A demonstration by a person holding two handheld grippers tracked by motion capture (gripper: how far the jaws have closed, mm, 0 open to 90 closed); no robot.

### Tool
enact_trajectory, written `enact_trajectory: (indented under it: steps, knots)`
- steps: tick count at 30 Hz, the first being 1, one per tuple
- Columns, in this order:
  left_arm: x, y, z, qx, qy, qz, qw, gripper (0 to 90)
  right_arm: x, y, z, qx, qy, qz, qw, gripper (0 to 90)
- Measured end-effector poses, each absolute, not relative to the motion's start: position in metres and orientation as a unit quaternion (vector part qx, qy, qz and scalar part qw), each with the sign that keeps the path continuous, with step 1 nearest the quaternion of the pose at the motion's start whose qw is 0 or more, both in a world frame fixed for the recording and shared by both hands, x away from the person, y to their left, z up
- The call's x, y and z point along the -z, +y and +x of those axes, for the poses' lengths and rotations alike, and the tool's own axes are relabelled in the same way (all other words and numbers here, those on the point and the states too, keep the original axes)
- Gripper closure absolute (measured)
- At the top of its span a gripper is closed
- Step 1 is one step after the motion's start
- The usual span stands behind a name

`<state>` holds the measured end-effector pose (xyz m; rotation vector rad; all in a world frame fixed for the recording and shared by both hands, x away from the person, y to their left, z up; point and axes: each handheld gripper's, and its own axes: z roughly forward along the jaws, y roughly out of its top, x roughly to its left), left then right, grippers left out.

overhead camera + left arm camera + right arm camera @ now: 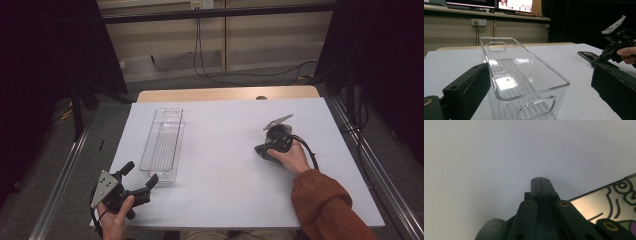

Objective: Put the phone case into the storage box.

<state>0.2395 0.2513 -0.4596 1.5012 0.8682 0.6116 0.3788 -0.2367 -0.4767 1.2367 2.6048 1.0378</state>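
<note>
The clear plastic bin (163,144) stands upright on the white table cover (225,165), left of centre, its near end just ahead of the left gripper (534,82), whose 2 jaws stand wide with nothing pressed between them. It looks light, stiff and slick — best pinched on a thin side wall or at the handle cutout (537,108). The right gripper (540,180) rests with jaws fully together, empty, beside a flat glossy card (604,205).
</note>
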Motion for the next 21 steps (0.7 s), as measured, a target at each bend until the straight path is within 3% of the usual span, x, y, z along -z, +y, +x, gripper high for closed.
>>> enact_trajectory:
  steps: [21]
  knots:
    - [0.459, 0.251, 0.239, -0.265, 0.378, 0.647, 0.607, 2.5, 0.476, -0.248, 0.371, -0.337, 0.845, 0.414, 0.038, 90.0]
